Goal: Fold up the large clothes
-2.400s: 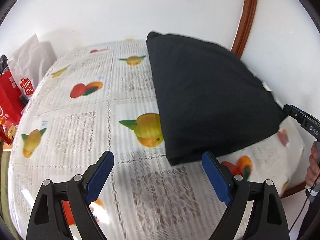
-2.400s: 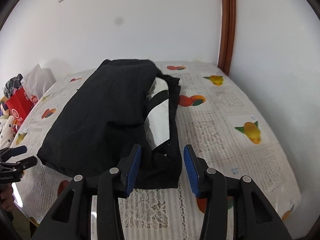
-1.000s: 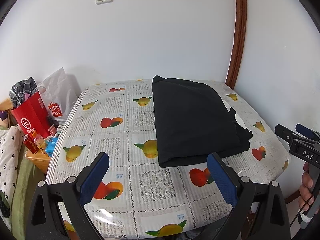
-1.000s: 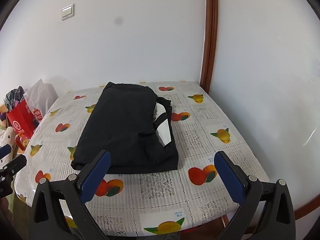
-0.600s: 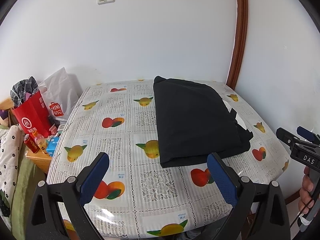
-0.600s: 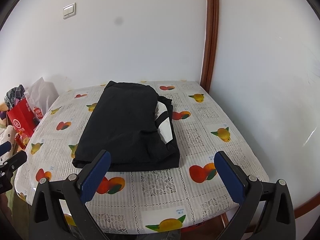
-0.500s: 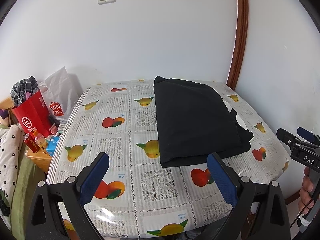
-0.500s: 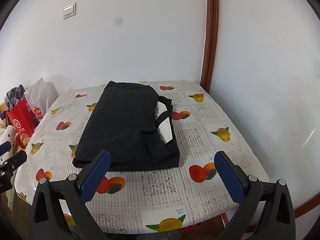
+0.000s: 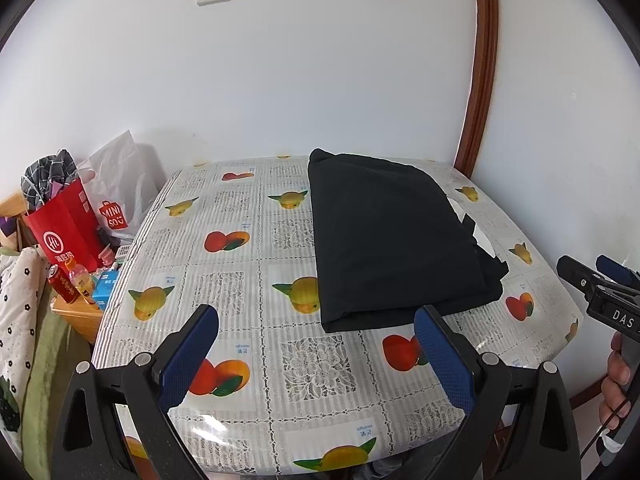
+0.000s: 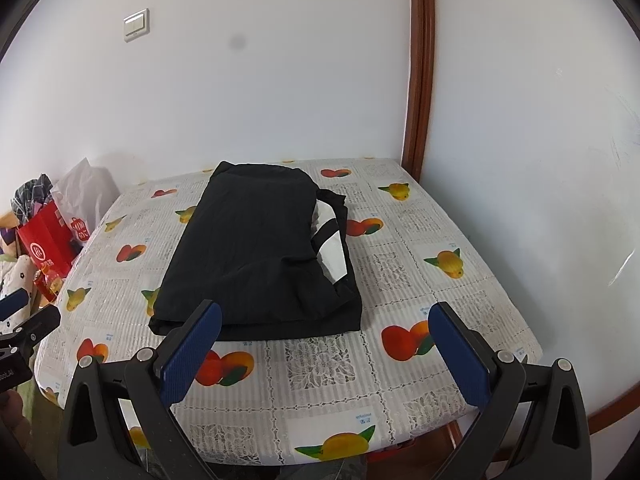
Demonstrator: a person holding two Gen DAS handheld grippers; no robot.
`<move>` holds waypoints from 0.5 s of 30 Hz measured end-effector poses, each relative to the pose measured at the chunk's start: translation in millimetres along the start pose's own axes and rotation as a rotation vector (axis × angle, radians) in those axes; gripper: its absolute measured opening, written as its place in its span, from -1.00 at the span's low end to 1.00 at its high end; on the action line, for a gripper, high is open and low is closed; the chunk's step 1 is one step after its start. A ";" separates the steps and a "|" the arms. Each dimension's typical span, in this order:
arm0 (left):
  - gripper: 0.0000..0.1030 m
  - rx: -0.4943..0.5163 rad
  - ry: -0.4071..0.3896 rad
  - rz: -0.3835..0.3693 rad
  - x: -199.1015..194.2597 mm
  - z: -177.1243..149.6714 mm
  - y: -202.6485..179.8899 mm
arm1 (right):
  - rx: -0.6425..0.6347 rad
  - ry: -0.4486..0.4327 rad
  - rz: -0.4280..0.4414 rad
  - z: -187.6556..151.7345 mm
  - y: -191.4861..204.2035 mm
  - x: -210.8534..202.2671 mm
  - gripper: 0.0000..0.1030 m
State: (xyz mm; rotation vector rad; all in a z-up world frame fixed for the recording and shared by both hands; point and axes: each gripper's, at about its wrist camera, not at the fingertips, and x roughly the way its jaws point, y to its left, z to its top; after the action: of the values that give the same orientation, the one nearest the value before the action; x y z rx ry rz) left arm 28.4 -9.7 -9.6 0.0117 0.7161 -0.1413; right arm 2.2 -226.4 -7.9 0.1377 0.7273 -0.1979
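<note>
Nearest the lens in the left wrist view, the left gripper point(image 9: 316, 350) is hanging off the near edge of the worktop point(image 9: 320, 376) with its blue fingers point(image 9: 188, 356) spread wide and gripping nothing. In the right wrist view the right gripper point(image 10: 326, 346) is hovering in the same way, fingers point(image 10: 460, 356) spread wide and empty. Neither tool is touching cloth.

Beyond them, toward 12 o'clock in the right view and toward 1 o'clock in the left, the black garment point(image 10: 256, 256) is lying folded into a long flat bundle on the fruit-print oilcloth point(image 10: 400, 264), reaching almost to the far wall. A white panel point(image 10: 330, 240) and some loose black edging are sticking out along its 3 o'clock side, so the stack is looking less tidy there than on the smooth 9 o'clock side.

The fold appears close to finished, and the risks are coming from that loose side. If a finger is catching only the top layer, the bundle is likely to peel open instead of turning over as one piece. The glossy oilcloth is probably offering little grip, so a push from the near edge could be sliding the whole bundle toward the wall rather than creasing it. A snagged cloth edge could also be dragging the oilcloth itself.

Farther off at 9 o'clock, a red paper bag point(image 9: 66, 228) and a white plastic bag point(image 9: 120, 192) are standing beside the worktop, well apart from the garment.
</note>
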 end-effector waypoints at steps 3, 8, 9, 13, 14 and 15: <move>0.92 -0.001 0.000 0.000 0.0 0.4 0.4 | 0.004 0.005 0.001 -0.6 -0.7 1.5 0.97; 0.92 0.002 0.000 0.002 -0.8 0.8 1.2 | 0.009 0.011 -0.001 -3.0 -0.6 2.8 0.97; 0.92 0.002 0.000 0.004 -0.7 0.8 1.0 | 0.009 0.012 0.000 -3.1 -1.5 3.5 0.97; 0.92 0.002 -0.004 0.007 -2.0 1.0 1.6 | 0.014 0.013 0.001 -3.6 -3.5 3.7 0.97; 0.92 0.003 -0.004 0.008 -1.7 1.4 1.6 | 0.015 0.012 0.001 -4.0 -3.7 3.5 0.97; 0.92 0.001 -0.003 0.008 -1.8 1.8 1.8 | 0.016 0.012 0.001 -4.2 -3.6 3.2 0.97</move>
State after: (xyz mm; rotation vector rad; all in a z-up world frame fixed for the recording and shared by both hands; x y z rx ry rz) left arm 28.4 -7.9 -7.1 0.0154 0.7125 -0.1344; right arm 1.0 -229.5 -13.4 0.1548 0.7376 -0.2023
